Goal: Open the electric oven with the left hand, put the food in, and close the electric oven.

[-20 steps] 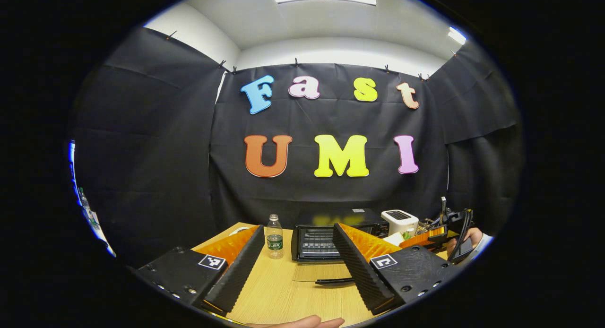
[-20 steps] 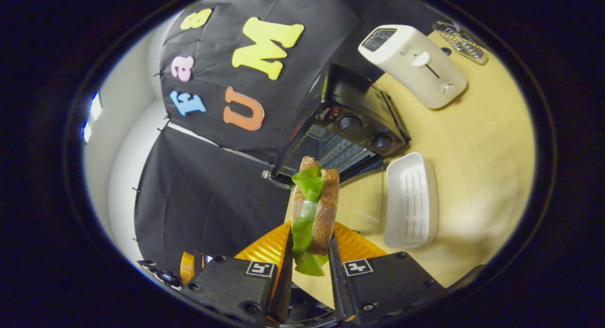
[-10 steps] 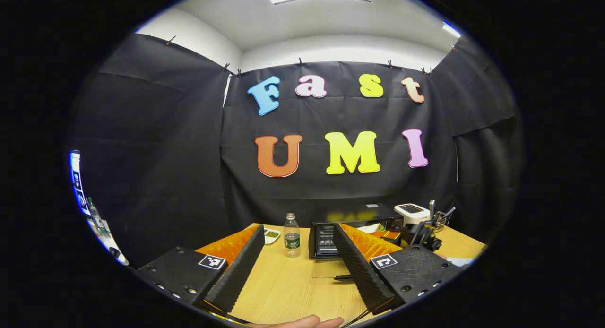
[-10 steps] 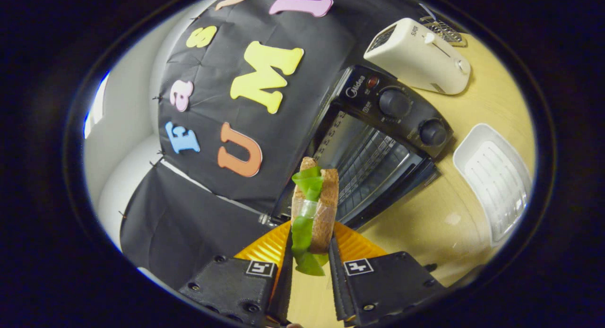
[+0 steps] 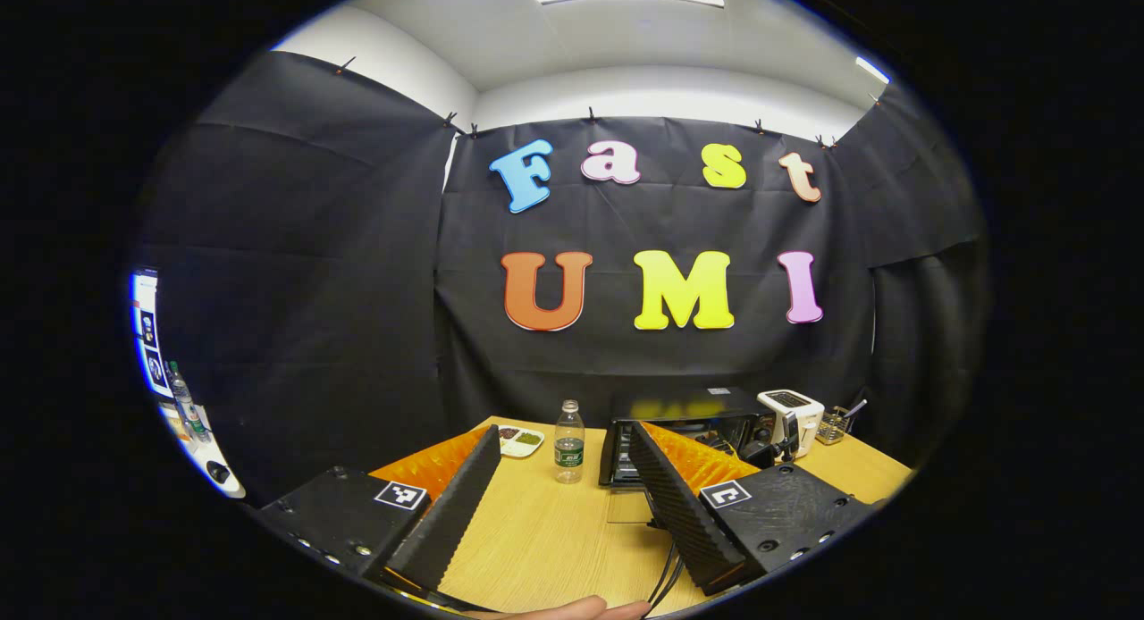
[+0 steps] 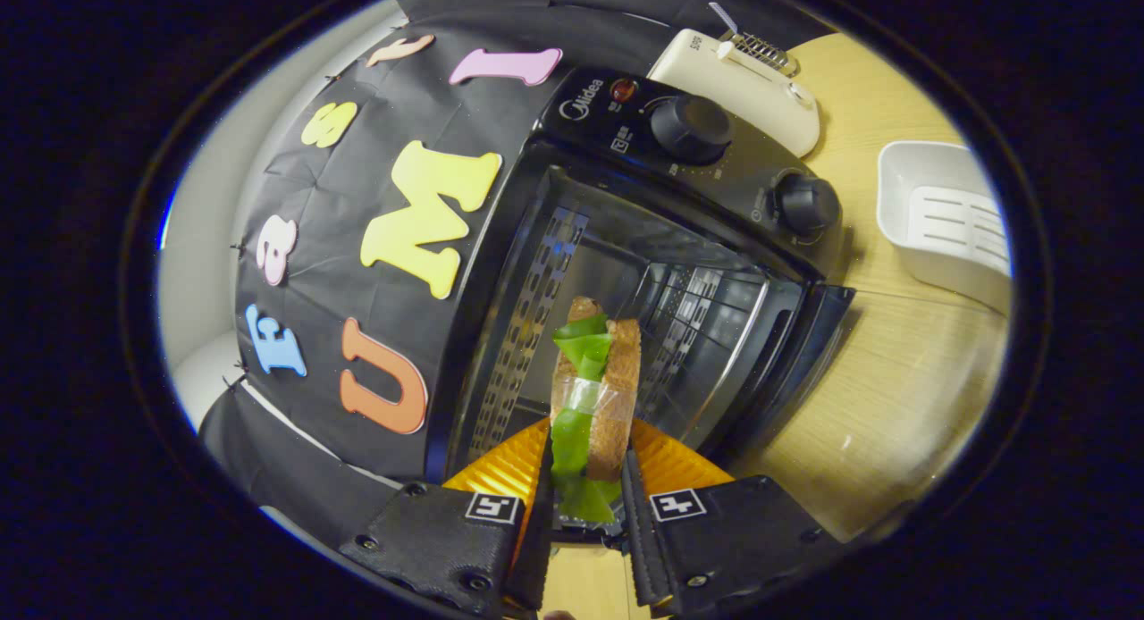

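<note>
Gripping sandwich [image 6: 594, 397]: right gripper [image 6: 585, 477] at open oven [image 6: 643, 272] mouth | left gripper [image 5: 563, 504] spread, level.

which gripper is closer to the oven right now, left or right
Right. The right gripper, clamped on the sandwich, is up at the open mouth of the oven. The left gripper is open and empty, farther back over the table, with the oven well ahead.
</note>
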